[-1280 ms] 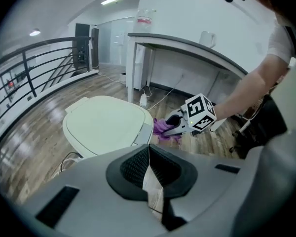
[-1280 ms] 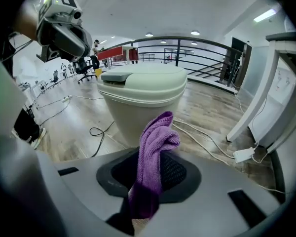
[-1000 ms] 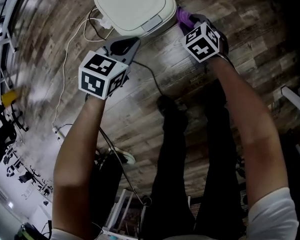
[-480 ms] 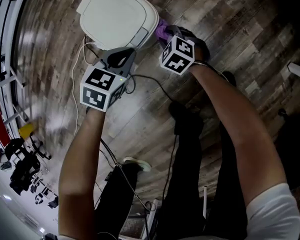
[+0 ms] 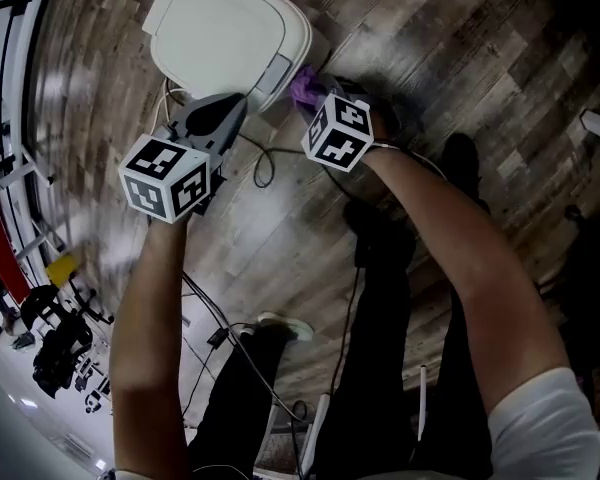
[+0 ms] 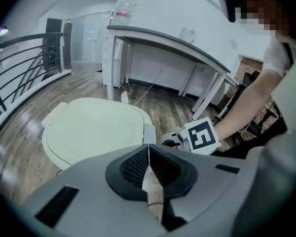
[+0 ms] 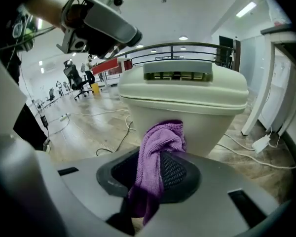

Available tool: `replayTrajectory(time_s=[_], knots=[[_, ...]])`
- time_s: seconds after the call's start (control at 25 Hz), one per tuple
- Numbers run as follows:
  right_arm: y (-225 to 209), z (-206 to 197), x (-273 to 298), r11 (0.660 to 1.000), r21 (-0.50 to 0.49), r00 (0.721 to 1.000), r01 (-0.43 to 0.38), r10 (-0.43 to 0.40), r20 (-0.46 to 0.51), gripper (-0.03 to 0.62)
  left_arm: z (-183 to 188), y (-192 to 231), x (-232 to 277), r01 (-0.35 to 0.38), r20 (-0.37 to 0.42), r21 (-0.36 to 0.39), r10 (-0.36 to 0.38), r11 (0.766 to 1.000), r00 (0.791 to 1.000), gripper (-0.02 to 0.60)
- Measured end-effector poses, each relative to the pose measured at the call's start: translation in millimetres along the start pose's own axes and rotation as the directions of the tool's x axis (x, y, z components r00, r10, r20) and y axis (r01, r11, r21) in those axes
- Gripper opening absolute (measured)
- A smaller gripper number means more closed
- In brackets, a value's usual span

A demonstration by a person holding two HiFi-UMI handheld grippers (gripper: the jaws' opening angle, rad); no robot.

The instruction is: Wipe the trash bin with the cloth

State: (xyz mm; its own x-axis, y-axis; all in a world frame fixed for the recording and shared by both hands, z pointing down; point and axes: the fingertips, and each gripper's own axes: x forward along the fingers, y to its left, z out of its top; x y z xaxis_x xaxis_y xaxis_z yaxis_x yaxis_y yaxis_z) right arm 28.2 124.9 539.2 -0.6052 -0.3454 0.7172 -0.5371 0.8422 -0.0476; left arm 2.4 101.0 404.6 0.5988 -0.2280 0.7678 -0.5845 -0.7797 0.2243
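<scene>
A person stands on a wooden floor (image 5: 450,58), looking down at a cream trash bin (image 5: 225,33) with its lid shut. Each hand holds a gripper topped by a cube with black and white markers.

The right gripper (image 7: 158,168) is clamped on a purple cloth (image 7: 160,142). The cloth's bunched end sticks out past the jaws, against the bin's side wall just under the lid. From above, the cloth sits just beside the bin's near right corner.

The left gripper (image 6: 149,169) has its jaws pressed together with nothing between them. It hangs at the bin's near edge, left of the right gripper. Whether it touches the bin cannot be told.

A thin dark cable (image 5: 265,163) loops across the floor between the two grippers.
</scene>
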Motion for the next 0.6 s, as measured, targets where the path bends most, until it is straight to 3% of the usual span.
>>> replayTrajectory(time_s=[0.2, 0.4, 0.6], knots=[[34, 7, 12, 0.997, 0.012, 0.997, -0.081, 0.081, 0.011, 0.1, -36, 1, -12, -0.021, -0.04, 0.005, 0.021, 1.0, 0.999, 0.005], [97, 18, 16, 0.955, -0.131, 0.963, -0.266, 0.269, 0.001, 0.1, -75, -3, -23, -0.035, -0.055, -0.07, 0.031, 0.997, 0.998, 0.005], [109, 12, 8, 0.942, -0.151, 0.953, -0.3, 0.303, -0.008, 0.1, -80, -3, -30, -0.047, -0.034, -0.09, 0.044, 0.995, 0.998, 0.005]])
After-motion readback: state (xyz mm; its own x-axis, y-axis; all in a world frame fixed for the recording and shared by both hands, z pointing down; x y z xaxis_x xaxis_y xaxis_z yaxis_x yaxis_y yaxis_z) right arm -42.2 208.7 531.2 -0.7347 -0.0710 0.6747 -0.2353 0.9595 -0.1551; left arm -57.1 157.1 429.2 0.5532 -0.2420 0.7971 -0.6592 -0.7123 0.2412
